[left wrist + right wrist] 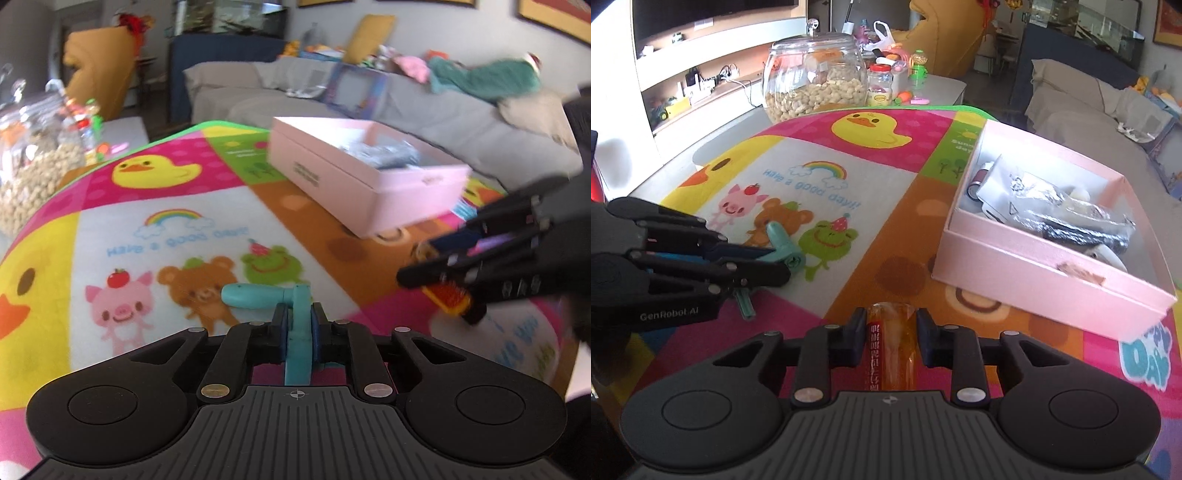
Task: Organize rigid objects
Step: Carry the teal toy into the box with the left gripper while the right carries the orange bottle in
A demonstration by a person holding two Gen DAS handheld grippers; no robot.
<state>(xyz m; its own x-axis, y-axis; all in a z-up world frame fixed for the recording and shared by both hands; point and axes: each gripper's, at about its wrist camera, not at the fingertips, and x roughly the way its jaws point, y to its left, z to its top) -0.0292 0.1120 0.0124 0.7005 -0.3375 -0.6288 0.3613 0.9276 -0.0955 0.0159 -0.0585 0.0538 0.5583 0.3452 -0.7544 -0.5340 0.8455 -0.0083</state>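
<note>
My left gripper point(298, 320) is shut on a teal plastic tool point(258, 297) and holds it over the cartoon play mat point(155, 229). The same tool point(783, 245) shows in the right wrist view, held in the left gripper point(775, 262). My right gripper point(891, 325) is shut on an amber tube with a red label point(890, 350). It shows in the left wrist view point(424, 273) at the right with the tube point(447, 299). A pink open box point(1027, 273) with several packaged items stands on the mat ahead and to the right, also in the left wrist view point(369, 192).
A large glass jar of nuts point(816, 85) and small jars and toys point(901, 77) stand beyond the mat's far edge. A grey sofa point(406, 107) with clutter runs behind the box. A TV shelf point(701, 74) is at the far left.
</note>
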